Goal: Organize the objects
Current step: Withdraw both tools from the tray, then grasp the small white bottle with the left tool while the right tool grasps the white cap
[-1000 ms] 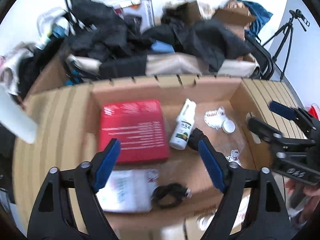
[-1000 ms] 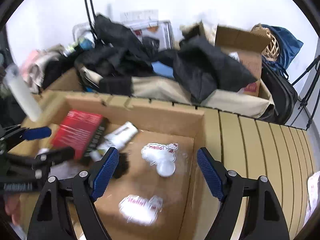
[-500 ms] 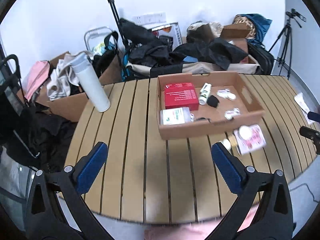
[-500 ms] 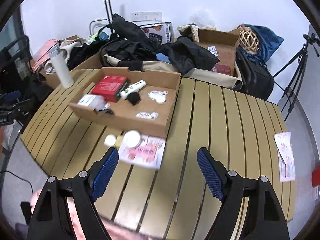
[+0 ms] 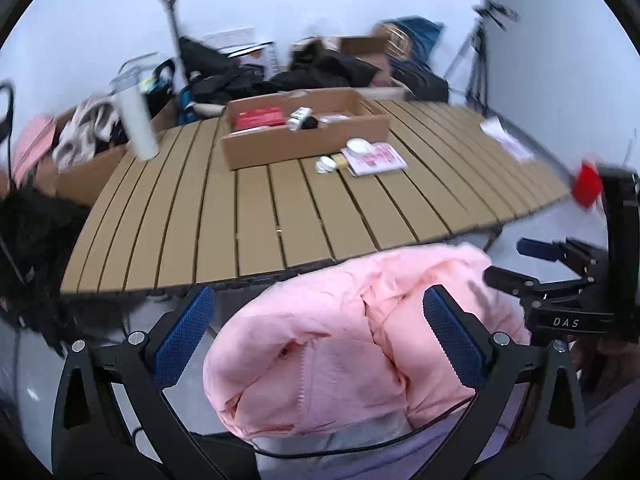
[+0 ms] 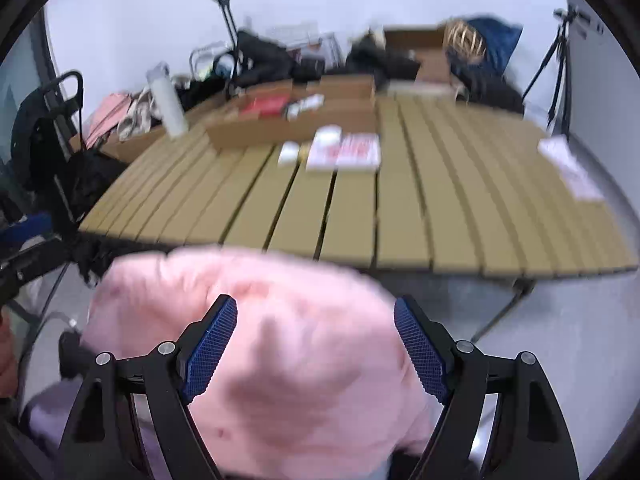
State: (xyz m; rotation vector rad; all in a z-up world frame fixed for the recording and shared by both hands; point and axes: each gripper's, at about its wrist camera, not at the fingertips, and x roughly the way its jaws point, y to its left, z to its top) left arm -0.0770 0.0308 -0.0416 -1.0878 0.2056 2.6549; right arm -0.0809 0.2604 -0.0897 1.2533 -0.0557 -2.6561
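Note:
A cardboard tray (image 5: 280,152) stands at the far side of the slatted table (image 5: 248,216) and holds a red box (image 5: 259,118), a white bottle (image 5: 300,114) and small items. A pink-and-white packet (image 5: 376,159) and small round lids (image 5: 326,164) lie in front of the tray. The tray (image 6: 280,130) and packet (image 6: 346,152) also show, blurred, in the right wrist view. My left gripper (image 5: 318,334) and right gripper (image 6: 316,348) are both open and empty, held low off the table over the person's pink jacket (image 5: 344,340).
A white flask (image 5: 136,120) stands at the table's far left. A paper sheet (image 6: 570,164) lies near the right edge. Bags, boxes, a trolley and a tripod (image 6: 554,56) crowd the wall behind. The right gripper shows in the left wrist view (image 5: 560,276).
Both grippers have pulled far back from over the tray to below the table's near edge. The pink jacket now fills the foreground.

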